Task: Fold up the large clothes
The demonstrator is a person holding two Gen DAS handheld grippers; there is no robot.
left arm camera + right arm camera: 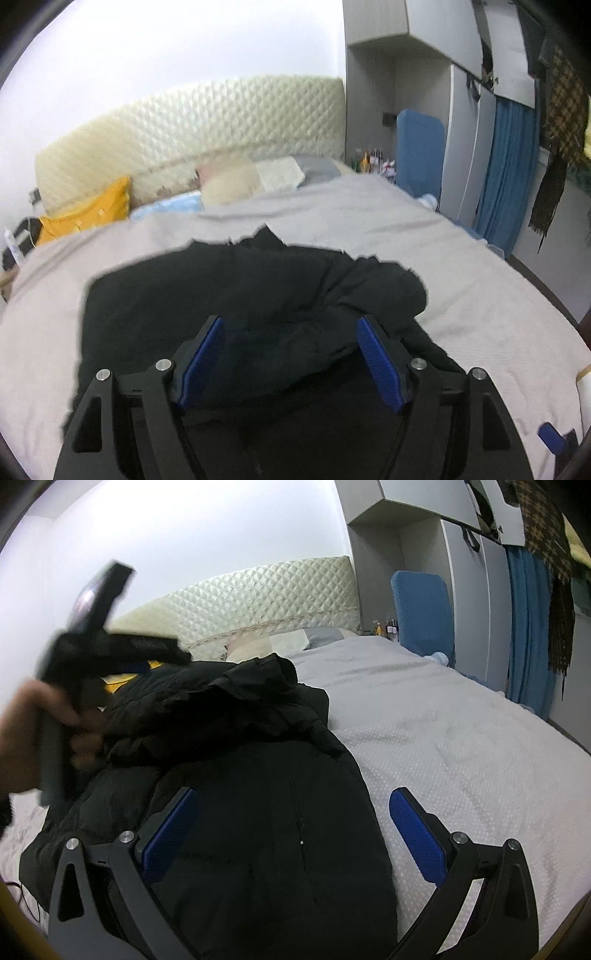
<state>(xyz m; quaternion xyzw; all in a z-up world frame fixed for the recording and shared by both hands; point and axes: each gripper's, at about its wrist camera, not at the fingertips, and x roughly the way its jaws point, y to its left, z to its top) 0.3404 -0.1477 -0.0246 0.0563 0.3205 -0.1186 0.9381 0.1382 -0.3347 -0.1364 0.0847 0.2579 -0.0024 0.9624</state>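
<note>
A large black padded jacket [229, 295] lies on the grey bedspread [369, 229], its upper part bunched and folded over. My left gripper [291, 332] hangs open just above the bunched part, holding nothing. In the right wrist view the jacket [258, 812] lies lengthwise with its zipper showing. My right gripper [295, 808] is open over the jacket's right edge, empty. The left gripper [92, 657] shows there blurred, held in a hand over the far-left part of the jacket.
A padded cream headboard [207, 122] and pillows, one yellow [92, 210], lie at the far end. A blue chair [421, 609], grey wardrobe [373, 92] and blue curtain [506, 166] stand to the right. Bedspread [461, 738] spreads to the jacket's right.
</note>
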